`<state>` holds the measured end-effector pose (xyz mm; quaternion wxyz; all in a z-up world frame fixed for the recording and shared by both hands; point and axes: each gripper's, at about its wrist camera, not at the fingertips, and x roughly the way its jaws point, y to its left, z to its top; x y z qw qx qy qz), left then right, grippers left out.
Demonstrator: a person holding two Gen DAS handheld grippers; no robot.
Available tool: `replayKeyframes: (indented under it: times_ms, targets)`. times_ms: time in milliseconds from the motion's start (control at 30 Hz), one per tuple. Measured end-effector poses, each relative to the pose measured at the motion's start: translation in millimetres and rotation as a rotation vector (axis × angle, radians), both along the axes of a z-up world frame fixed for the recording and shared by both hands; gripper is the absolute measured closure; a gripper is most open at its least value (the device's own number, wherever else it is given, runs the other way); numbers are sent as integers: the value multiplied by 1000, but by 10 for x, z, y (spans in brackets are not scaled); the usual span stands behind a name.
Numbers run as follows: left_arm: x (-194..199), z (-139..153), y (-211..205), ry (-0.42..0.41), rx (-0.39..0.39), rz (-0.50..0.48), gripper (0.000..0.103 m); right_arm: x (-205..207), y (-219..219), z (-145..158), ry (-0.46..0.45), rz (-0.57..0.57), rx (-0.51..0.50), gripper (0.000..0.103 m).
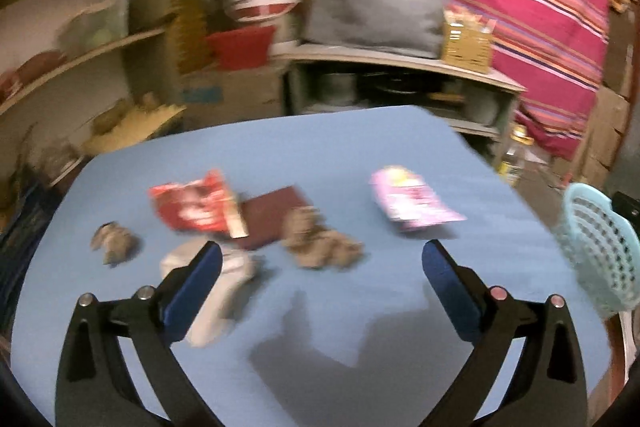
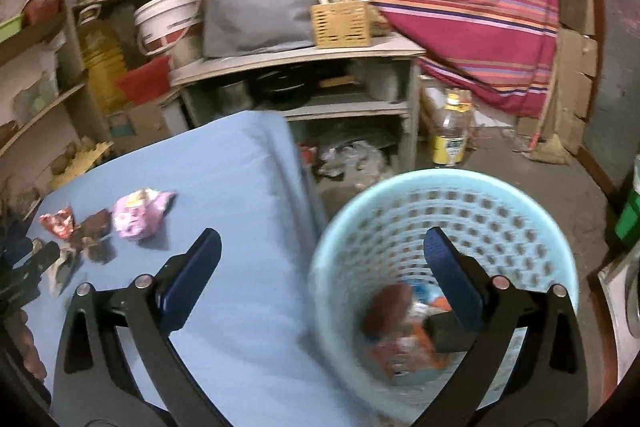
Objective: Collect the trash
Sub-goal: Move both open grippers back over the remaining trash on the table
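Both grippers — left (image 1: 322,259), right (image 2: 322,247) — gape empty; wrappers (image 1: 192,205) look light, crinkly, best pinched at an edge, then dropped in the bin (image 2: 348,211).

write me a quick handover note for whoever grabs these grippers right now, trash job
Left gripper: open, empty, above the blue table near the litter.
Right gripper: open, empty, over the near rim of the light blue basket beside the table's right edge.
Done: several wrappers already lie in the basket's bottom.
Left on the table: red wrapper, pink wrapper, dark red card, white crumpled piece, two brown crumpled wads.
Next, probably: the white piece, closest to the left gripper.
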<state>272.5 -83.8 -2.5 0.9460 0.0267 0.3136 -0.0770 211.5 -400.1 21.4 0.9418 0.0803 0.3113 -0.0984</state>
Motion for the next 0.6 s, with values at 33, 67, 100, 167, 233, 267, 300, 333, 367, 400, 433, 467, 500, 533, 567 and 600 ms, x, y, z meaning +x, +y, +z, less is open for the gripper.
replayKeyframes:
  times_ms: [33,67,100,167,233,267,300,333,367,400,433,467,500,533,567,600]
  targets:
    - [15,-36,111,1,5,15,5,30,77,-2,1,8,-2,4]
    - [31,-73,200,2,13,27,5,94,183,-11,4,25,-1,4]
    - [62,-127,301,8,29,39,5,134,254,-27,6,39,1,4]
    - [138,-241,489,30,49,66,5,248,429,-63,15,70,-1,4]
    - [199,-327,634,61,34,73,5,344,604,-107,29,94,-11,4]
    - [262,-392,736,100,20,80,5,410,715,-135,40,109,-19,4]
    - [294,-426,775,127,10,80,5,446,768,-146,44,118,-21,4]
    - [338,-461,849,153,-7,74,5,478,835,-168,48,128,-23,4]
    - [357,-484,915,155,-22,83,5,530,926,-184,51,142,-25,4]
    - [374,-495,952,150,-30,97,5,562,1001,-195,54,151,-26,4]
    - [391,-507,993,151,-39,105,5,594,1070,-200,55,160,-27,4]
    - [411,-524,1023,165,-58,101,5,632,1153,-209,56,172,-27,4]
    - [443,-547,1056,183,-87,90,6,656,1215,-217,57,182,-28,4]
    - [451,-557,1066,189,-94,87,7,689,1273,-229,59,191,-29,4]
    - [472,-578,1070,204,-102,75,8,726,1353,-241,63,202,-32,4]
    - [477,-585,1046,214,-107,60,17,761,1432,-256,67,214,-34,4]
